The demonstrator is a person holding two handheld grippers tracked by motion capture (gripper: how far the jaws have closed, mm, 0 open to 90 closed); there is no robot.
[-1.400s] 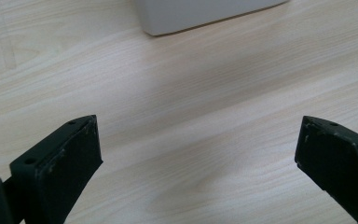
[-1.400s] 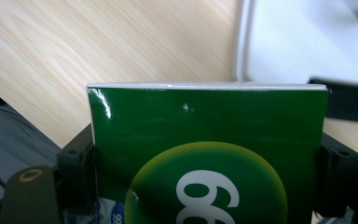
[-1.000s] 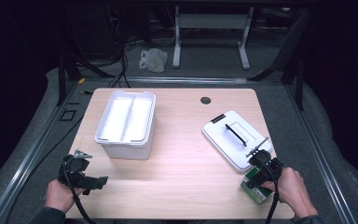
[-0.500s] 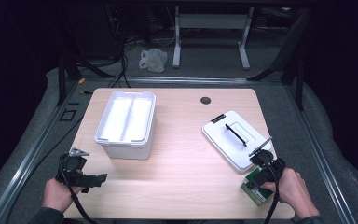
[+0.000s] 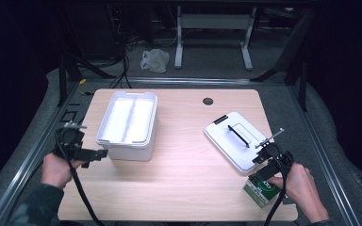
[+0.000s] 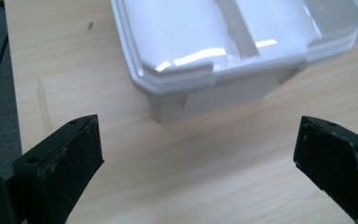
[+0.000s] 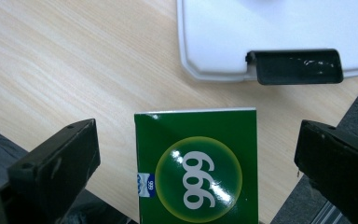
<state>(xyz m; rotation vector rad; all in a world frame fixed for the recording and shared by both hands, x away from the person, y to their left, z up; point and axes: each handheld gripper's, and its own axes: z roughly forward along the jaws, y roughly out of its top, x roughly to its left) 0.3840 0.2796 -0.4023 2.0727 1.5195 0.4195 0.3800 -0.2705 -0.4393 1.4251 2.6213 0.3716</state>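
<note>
From above, my right gripper (image 5: 267, 162) hangs over the green cardboard box (image 5: 262, 190) at the table's (image 5: 193, 188) near right corner; its jaws have just spread wide, and the box lies between them, unpressed. My left gripper (image 5: 92, 154) has lifted toward the white plastic bin (image 5: 128, 125). The flat white lid with a black handle (image 5: 238, 139) lies beside the box.

In the left gripper view, my jaws stand apart, empty, facing the bin's corner.

In the right gripper view, the box sits between parted jaws. I judge a grasp comes next.
</note>
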